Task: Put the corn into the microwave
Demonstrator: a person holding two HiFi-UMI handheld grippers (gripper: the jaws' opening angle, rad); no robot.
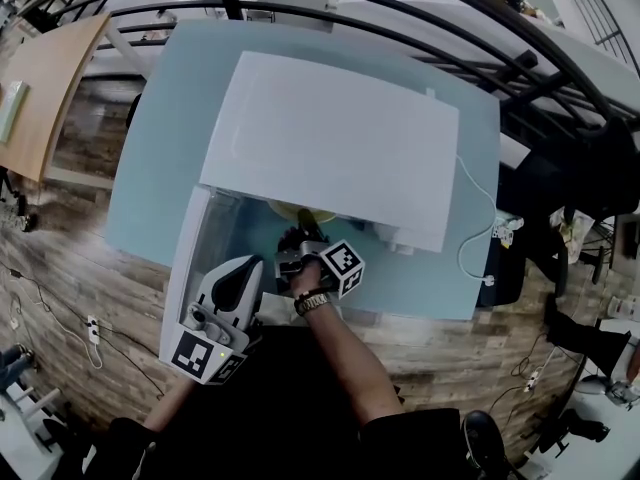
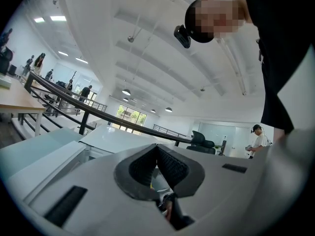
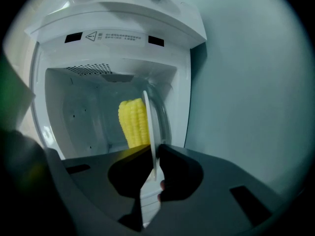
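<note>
ok, right claw [image 3: 153,154] is clamping the plate [image 3: 150,122] rim with the corn [image 3: 133,122] riding on it inside the microwave [image 3: 118,28] cavity, left claw [image 2: 157,149] is sitting closed and empty over the open door [image 1: 195,253], so i'd be keeping the plate level and lowering flat before releasing.

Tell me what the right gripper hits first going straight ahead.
Probably the microwave's back wall; the right gripper, shut on the plate carrying the corn, points into the open cavity. Depth is unclear.
</note>
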